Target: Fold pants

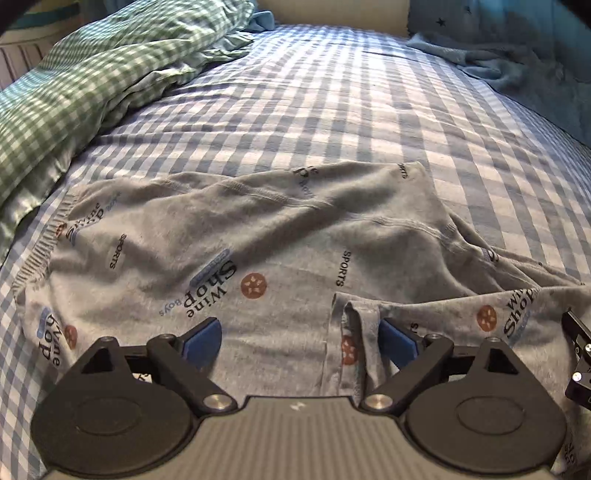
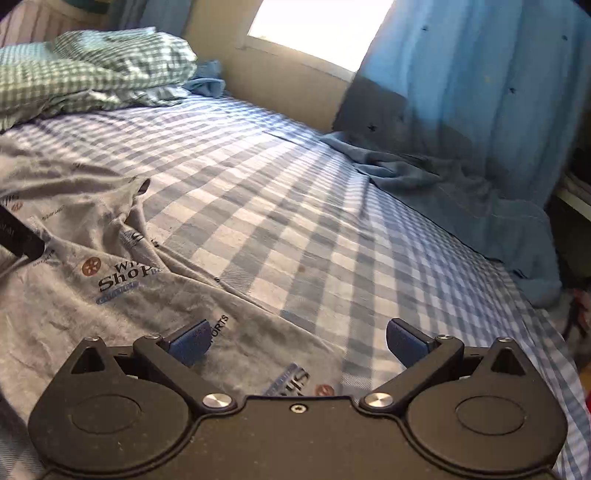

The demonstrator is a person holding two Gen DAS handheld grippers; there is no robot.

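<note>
The pants [image 1: 229,236] lie spread across the near part of a bed covered by a blue-and-white checked sheet [image 1: 332,110], soft grey jersey printed with dark lettering, small blue labels and round rust-brown badges; a ribbed elastic waistband [image 1: 40,251] gathers along their left edge, and raised stitched seams run slantwise through the rumpled cloth. In the left wrist view the left gripper [image 1: 300,338] hangs over the pants with its jaws spread wide, black hinged arms ending in flat blue pads [image 1: 207,334], nothing pinched between them; a folded-over ridge of grey fabric [image 1: 354,332] stands up just beside the right-hand pad. The right gripper [image 2: 297,341] is likewise splayed apart and holds nothing, its left pad above a trailing edge of the pants [image 2: 110,295], its right pad over bare checked sheet [image 2: 332,221]. A crumpled green-and-white gingham quilt [image 1: 92,74] with a satiny sheen is heaped at the far left of the bed. On the right a blue curtain [image 2: 480,92] with small dark stars hangs in soft vertical folds beside a bright window [image 2: 317,29], its hem pooling on the sheet
</note>
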